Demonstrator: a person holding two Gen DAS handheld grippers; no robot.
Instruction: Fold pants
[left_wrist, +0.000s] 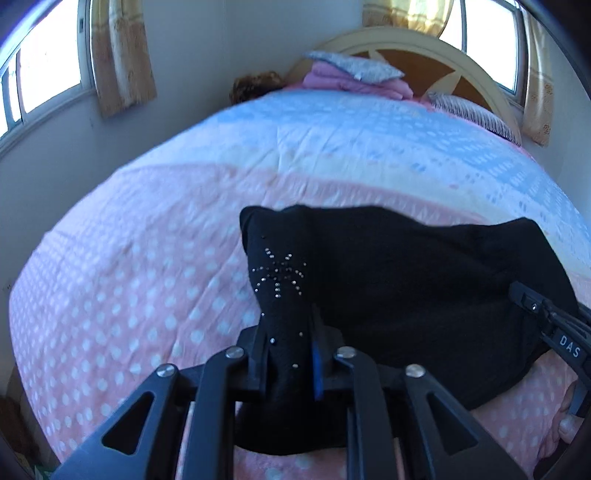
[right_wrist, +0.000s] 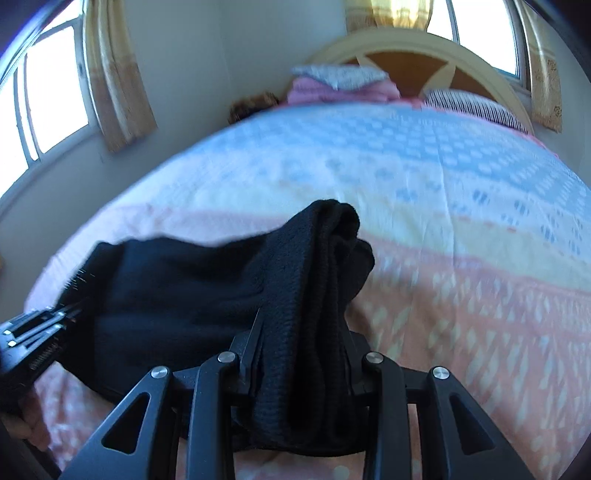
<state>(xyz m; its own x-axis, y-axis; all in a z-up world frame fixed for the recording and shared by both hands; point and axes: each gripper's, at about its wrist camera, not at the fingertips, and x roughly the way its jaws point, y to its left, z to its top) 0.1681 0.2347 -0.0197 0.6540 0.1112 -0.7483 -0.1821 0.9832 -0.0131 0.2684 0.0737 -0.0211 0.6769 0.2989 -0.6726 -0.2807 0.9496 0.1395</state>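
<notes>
The pants (left_wrist: 388, 295), black and thick, hung between my two grippers just above the near end of the bed, stretched sideways with a slack dip in the middle. A starburst of small silver studs (left_wrist: 280, 275) sat on the cloth near the end I held on the left.

My left gripper (left_wrist: 291, 354) had that studded end bunched between its fingers, and the cloth ran on below them; the fingers stood close on either side of it, though I could not tell how firmly they pressed. My right gripper (right_wrist: 303, 354) was clenched on the other end, a thick fold of several layers rising up out of the fingers and flopping over at the top. Each camera caught the other tool at the edge of its view, and part of a hand (left_wrist: 570, 421) showed beneath the right one.

Under the pants lay the bedspread (left_wrist: 147, 258), pink with white dots close to me, passing through a pale yellow band to blue farther off. At the far end stood a curved cream headboard (left_wrist: 424, 40), with folded pink bedding (left_wrist: 347, 79), a grey patterned pillow (left_wrist: 354, 62) and a striped pillow (left_wrist: 476, 110) against it. Windows with yellowish curtains (left_wrist: 122, 55) stood on both walls.
</notes>
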